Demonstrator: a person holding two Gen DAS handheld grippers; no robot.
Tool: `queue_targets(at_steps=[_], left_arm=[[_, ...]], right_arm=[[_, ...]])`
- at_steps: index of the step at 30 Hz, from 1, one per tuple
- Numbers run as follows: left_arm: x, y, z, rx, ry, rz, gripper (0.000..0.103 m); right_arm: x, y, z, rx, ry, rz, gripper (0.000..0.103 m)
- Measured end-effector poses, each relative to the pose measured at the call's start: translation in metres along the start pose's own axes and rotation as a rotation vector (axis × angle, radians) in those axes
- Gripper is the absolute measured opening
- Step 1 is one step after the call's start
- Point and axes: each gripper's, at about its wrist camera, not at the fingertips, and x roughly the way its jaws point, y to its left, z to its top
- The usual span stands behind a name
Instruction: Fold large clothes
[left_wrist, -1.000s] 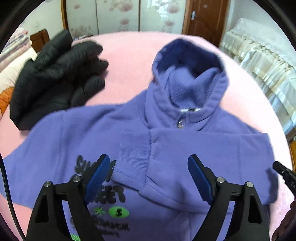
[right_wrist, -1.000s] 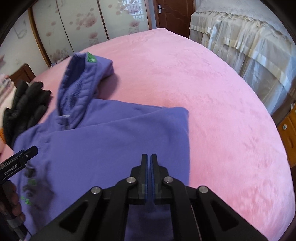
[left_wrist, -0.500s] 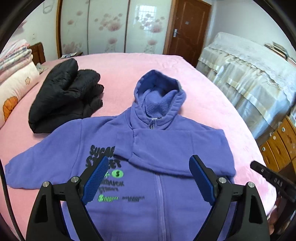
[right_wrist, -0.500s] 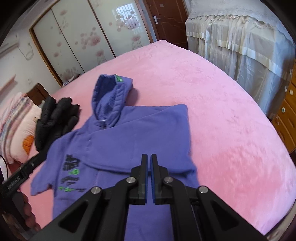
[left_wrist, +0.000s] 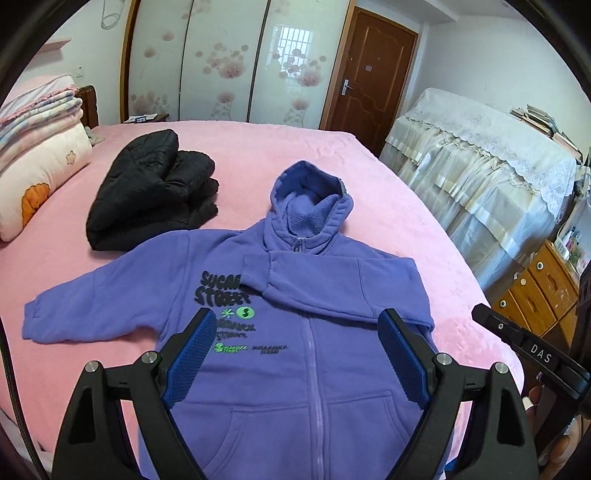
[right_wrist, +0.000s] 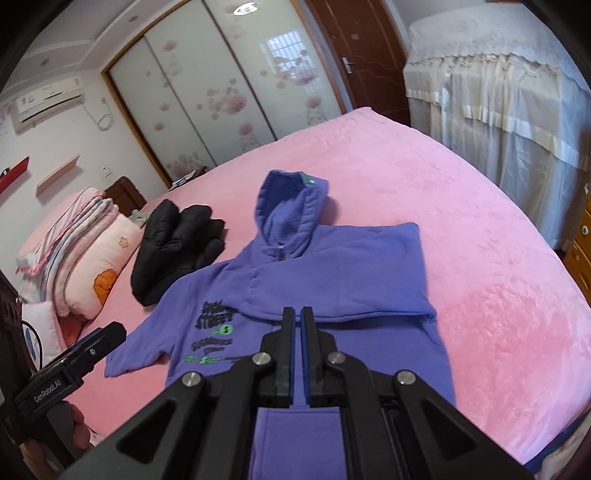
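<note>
A purple zip hoodie (left_wrist: 314, 332) (right_wrist: 332, 266) lies front up on the pink bed (left_wrist: 258, 147) (right_wrist: 480, 240), hood away from me. Its right sleeve is folded across the chest; the left sleeve (left_wrist: 92, 302) stretches out to the left. My left gripper (left_wrist: 295, 354) hangs open above the hoodie's front with nothing between its blue pads. My right gripper (right_wrist: 297, 325) is shut and empty, raised above the hoodie's lower front. The right gripper (left_wrist: 532, 354) also shows at the left wrist view's right edge, and the left gripper (right_wrist: 70, 369) at the right wrist view's lower left.
A folded black puffer jacket (left_wrist: 151, 192) (right_wrist: 177, 243) lies on the bed left of the hood. Pillows and folded blankets (left_wrist: 33, 162) (right_wrist: 81, 251) are stacked at the far left. A lace-covered piece of furniture (left_wrist: 480, 177) and wooden drawers (left_wrist: 539, 288) stand right of the bed.
Both grippers have pulled back and risen from the hoodie, so the whole garment and more of the room now show. The sleeve stays folded across the chest.
</note>
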Motion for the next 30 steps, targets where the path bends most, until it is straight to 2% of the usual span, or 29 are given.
queue_targets(at_steps=[7, 12, 17, 19, 24, 30], left_arm=[[-0.038, 0.004, -0.017, 0.033, -0.031, -0.004, 0.089], [-0.058, 0.024, -0.028, 0.001, -0.051, -0.003, 0.09], [-0.075, 0.079, -0.035, -0.135, -0.085, 0.015, 0.1], [-0.078, 0.101, -0.037, -0.17, -0.098, 0.041, 0.1], [-0.074, 0.164, -0.044, -0.253, -0.112, 0.173, 0.1], [-0.067, 0.234, -0.06, -0.38, -0.128, 0.219, 0.1]], right_arm=[[-0.018, 0.04, -0.018, -0.112, -0.025, -0.01, 0.003], [-0.023, 0.068, -0.033, -0.176, -0.004, 0.008, 0.003], [-0.023, 0.101, -0.047, -0.259, 0.002, 0.016, 0.003], [-0.02, 0.118, -0.053, -0.307, 0.006, 0.024, 0.003], [-0.002, 0.164, -0.066, -0.403, 0.025, 0.051, 0.003], [0.027, 0.223, -0.074, -0.499, 0.028, 0.061, 0.003]])
